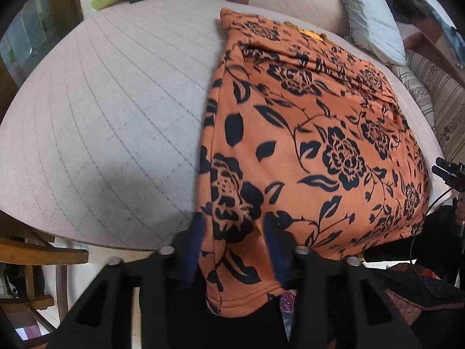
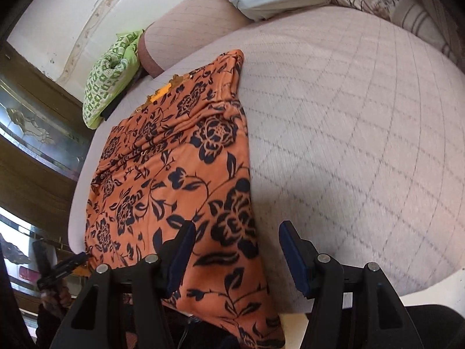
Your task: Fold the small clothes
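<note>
Your orange floral garment (image 1: 314,133) lies spread across the quilted sofa seat (image 1: 116,110), its near hem hanging over the front edge. Your left tongs (image 1: 232,250) stand parted with that hem between their fingers. Your right tongs (image 2: 237,250) gape wide over the cloth's right edge, gripping nothing.

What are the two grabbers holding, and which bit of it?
Nothing is held. Both the left gripper and right gripper are open, each straddling a near corner of the orange flowery garment.
</note>
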{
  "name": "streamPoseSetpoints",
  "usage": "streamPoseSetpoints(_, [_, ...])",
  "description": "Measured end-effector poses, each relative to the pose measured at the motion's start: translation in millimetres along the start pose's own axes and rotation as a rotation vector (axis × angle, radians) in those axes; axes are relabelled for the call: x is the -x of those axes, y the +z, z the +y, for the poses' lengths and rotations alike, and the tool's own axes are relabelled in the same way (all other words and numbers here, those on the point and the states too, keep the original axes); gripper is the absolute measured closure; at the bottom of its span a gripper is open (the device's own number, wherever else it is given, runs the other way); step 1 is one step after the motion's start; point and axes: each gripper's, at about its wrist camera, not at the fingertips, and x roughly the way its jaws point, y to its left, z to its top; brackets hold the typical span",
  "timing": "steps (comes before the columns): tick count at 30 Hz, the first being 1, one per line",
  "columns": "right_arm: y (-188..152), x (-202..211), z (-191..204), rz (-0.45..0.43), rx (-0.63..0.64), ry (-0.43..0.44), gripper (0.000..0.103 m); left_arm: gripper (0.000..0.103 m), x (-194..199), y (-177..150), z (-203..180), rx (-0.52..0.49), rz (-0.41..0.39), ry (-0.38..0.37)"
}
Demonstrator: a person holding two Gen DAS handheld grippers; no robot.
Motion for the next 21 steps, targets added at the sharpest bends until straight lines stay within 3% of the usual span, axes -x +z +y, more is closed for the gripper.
streamPoseSetpoints(4, [-2.4, 0.8, 0.6, -0.009, 0.013, 0.014, 0.04, 0.061, 3.4, -0.2, -10.3, -0.04, -0.029, 0.065])
streamPoseSetpoints(6, [-3.0, 0.2, 3.8, -0.019, 0.023, 0.025, 0.04, 0.057, 5.1, 1.9, -16.7, -0.056, -0.038, 0.101])
streamPoseSetpoints(8, [-2.7, -1.8, 9.4, -0.021, 0.046, 0.013, 0.04, 0.046, 7.1, 4.8, -23.9, -0.069, -0.049, 0.155])
streamPoseSetpoints(10, [-1.2, -5.6, 14.0, -0.009, 0.06, 0.017, 0.04, 0.045, 10.1, 5.7, -29.1, -0.085, -0.068, 0.19])
streamPoseSetpoints(18, [3.4, -11.9, 36.8, 0.002, 0.107, 0.037, 0.04, 0.045, 17.2, 4.7, -40.4, -0.101, -0.096, 0.238])
streamPoseSetpoints(21, [0.4, -11.8, 43.1, 0.008, 0.119, 0.039, 0.04, 0.044, 22.3, 3.6, -27.2, -0.096, -0.104, 0.238])
